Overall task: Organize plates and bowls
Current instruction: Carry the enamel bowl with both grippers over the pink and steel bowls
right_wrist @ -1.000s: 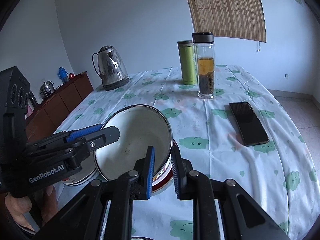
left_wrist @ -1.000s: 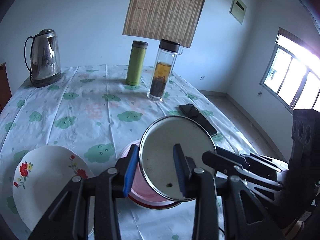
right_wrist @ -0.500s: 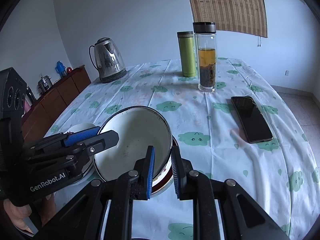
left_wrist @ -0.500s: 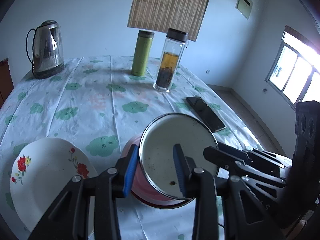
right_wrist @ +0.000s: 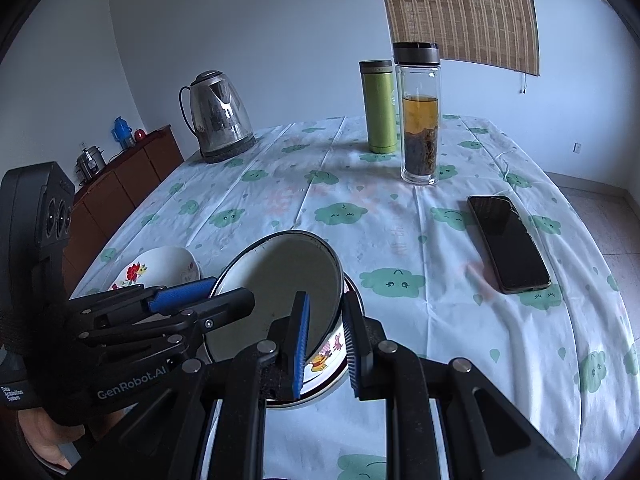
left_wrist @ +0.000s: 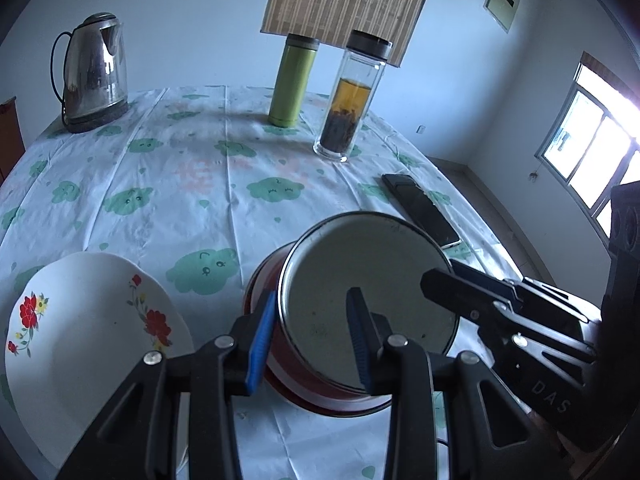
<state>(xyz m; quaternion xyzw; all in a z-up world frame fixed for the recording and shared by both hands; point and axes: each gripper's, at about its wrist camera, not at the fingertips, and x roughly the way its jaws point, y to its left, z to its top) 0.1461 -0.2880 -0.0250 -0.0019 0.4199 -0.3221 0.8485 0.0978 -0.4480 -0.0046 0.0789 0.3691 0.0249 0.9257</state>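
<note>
**A:** So where's the enamel bowl [left_wrist: 370,300] sitting right now?

**B:** It's tilted, resting in the red-rimmed dish [left_wrist: 304,384] near the front of the table [left_wrist: 200,184]. The left gripper [left_wrist: 310,334] is straddling its near rim, one blue pad outside and one inside, but I can't tell if it's actually pinching. Same with the right gripper [right_wrist: 325,338]: its jaws are sitting either side of the bowl's wall with a gap showing, so I can't tell if it's gripping.

**A:** And the flowered plate [left_wrist: 84,344]?

**B:** Lying just left of the dish. Kettle [left_wrist: 94,74], green flask [left_wrist: 294,80] and tea bottle [left_wrist: 352,96] are standing at the back, phone [right_wrist: 508,238] lying off to the right.
</note>
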